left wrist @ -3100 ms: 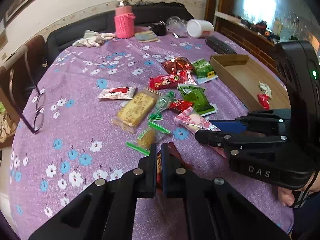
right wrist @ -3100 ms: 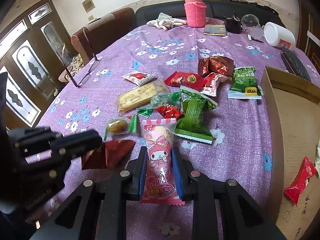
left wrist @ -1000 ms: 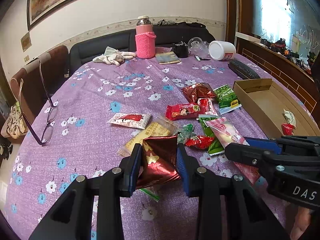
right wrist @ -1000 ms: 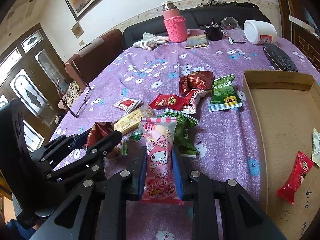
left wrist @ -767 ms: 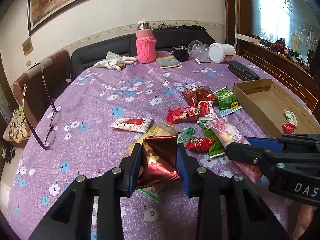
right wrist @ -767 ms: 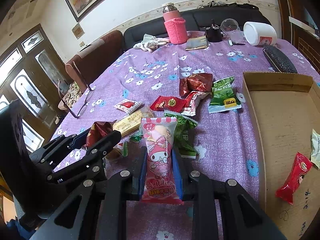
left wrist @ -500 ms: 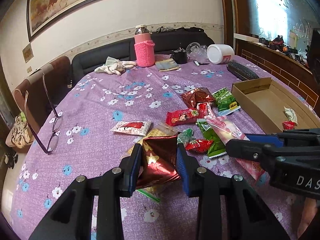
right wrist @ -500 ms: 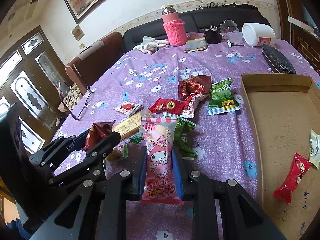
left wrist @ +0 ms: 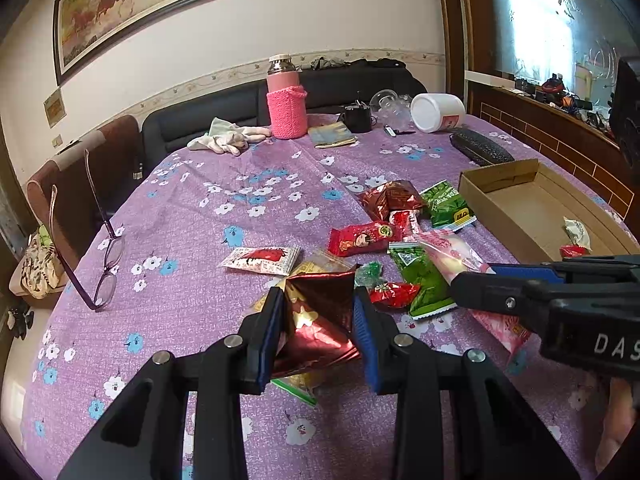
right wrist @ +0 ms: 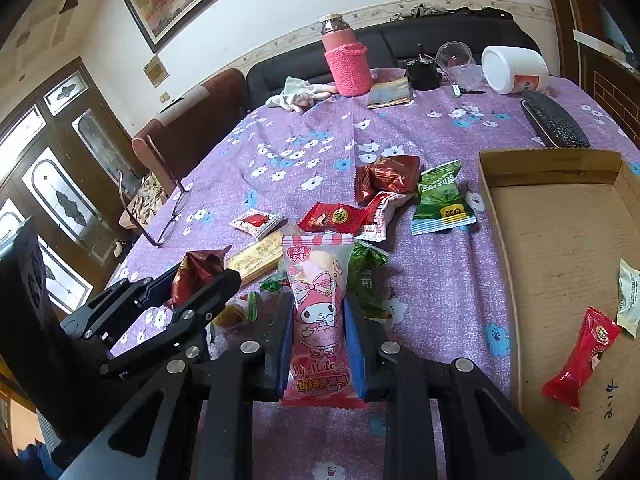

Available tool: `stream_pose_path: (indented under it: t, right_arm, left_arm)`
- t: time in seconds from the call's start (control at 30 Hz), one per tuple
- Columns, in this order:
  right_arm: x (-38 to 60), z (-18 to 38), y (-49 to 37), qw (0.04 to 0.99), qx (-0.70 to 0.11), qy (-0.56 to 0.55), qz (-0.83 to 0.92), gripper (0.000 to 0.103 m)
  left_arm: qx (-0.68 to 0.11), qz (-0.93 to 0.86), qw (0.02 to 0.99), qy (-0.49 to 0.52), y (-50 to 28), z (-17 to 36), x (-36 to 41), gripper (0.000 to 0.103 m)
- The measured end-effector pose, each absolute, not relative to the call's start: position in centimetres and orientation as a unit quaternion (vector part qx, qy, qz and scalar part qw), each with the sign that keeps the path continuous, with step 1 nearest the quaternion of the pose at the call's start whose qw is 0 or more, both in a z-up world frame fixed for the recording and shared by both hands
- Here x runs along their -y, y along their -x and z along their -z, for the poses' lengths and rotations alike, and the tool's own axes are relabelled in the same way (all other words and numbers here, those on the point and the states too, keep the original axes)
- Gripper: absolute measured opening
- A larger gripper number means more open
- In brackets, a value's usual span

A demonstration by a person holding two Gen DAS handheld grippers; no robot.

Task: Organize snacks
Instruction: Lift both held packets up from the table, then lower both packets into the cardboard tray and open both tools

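My left gripper (left wrist: 318, 322) is shut on a dark red foil snack packet (left wrist: 320, 312) and holds it above the purple flowered tablecloth; it also shows in the right wrist view (right wrist: 196, 272). My right gripper (right wrist: 318, 332) is shut on a pink My Melody snack packet (right wrist: 318, 312), lifted off the table. Loose snacks lie ahead: a red packet (right wrist: 334, 216), a dark red bag (right wrist: 386, 176), green packets (right wrist: 440, 196) and a yellow bar (right wrist: 256, 260). A cardboard tray (right wrist: 548, 168) at the right holds a red candy (right wrist: 580, 360) and a pale packet (right wrist: 628, 296).
Purple glasses (left wrist: 102, 252) stand at the left table edge. At the far side are a pink flask (left wrist: 286, 104), a white cloth (left wrist: 228, 140), a white jar (left wrist: 438, 112), a black case (left wrist: 480, 150) and a black sofa (left wrist: 224, 116).
Both grippers have risen, each with its packet in its grip, so the table looks farther below. The packets' grips look the same.
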State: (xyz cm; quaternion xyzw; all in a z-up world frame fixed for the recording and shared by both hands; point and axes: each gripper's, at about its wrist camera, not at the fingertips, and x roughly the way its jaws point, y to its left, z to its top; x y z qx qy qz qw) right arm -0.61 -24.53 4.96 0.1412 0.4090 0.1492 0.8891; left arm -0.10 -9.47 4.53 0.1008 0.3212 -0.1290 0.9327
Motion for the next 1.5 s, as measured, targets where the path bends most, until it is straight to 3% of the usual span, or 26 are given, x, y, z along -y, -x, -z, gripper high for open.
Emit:
stream_pose_path:
  t: [0.6, 1.0, 1.23, 1.5]
  right_arm:
    - [29.8, -6.2, 0.3, 0.896, -0.387, -0.198, -0.094, 0.025]
    - [39.1, -6.3, 0.8, 0.883, -0.380, -0.277, 0.016, 0.025]
    - [43.6, -4.9, 1.1, 0.861, -0.399, -0.305, 0.080, 0.025]
    - [44.9, -4.3, 1.2, 0.854, -0.412, -0.293, 0.118, 0.025]
  left_arm:
    - [-0.338, 0.204, 0.914, -0.091, 1.1, -4.8, 12.2, 0.034]
    - [-0.375, 0.323, 0.866, -0.064, 2.9, -7.8, 21.1, 0.034]
    - [-0.398, 0.381, 0.833, -0.056, 4.4, -5.8, 27.1, 0.034]
    - [-0.416, 0.415, 0.808, -0.039, 4.1, -4.0, 27.5, 0.034]
